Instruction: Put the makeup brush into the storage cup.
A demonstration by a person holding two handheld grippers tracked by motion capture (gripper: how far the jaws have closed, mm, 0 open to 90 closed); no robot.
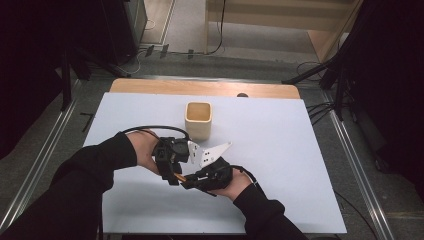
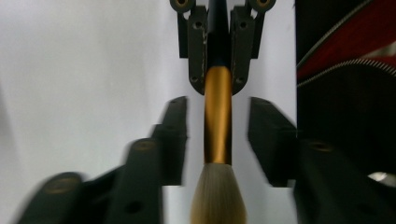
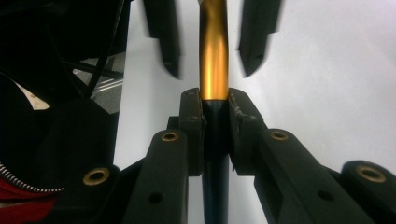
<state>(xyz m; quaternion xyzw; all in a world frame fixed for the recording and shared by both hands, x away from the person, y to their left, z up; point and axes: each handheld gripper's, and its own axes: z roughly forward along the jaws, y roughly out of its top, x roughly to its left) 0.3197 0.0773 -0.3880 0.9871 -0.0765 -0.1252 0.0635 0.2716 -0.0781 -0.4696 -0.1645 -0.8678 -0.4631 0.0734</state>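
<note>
Brush [image 2: 217,121] pinched in right gripper [image 3: 215,116] jaws, between spread left gripper [image 2: 217,140] jaws, untouched.

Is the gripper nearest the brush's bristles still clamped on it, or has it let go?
Let go. The left gripper is open, with gaps on both sides of the brush; the right gripper clamps the dark handle.

Bright tabletop, dark surroundings, blurred foregrounds.

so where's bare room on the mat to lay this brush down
The white mat is bare right of the wooden cup and along the near edge. It is crowded at centre-left, where the left gripper and right gripper meet around the brush.
</note>
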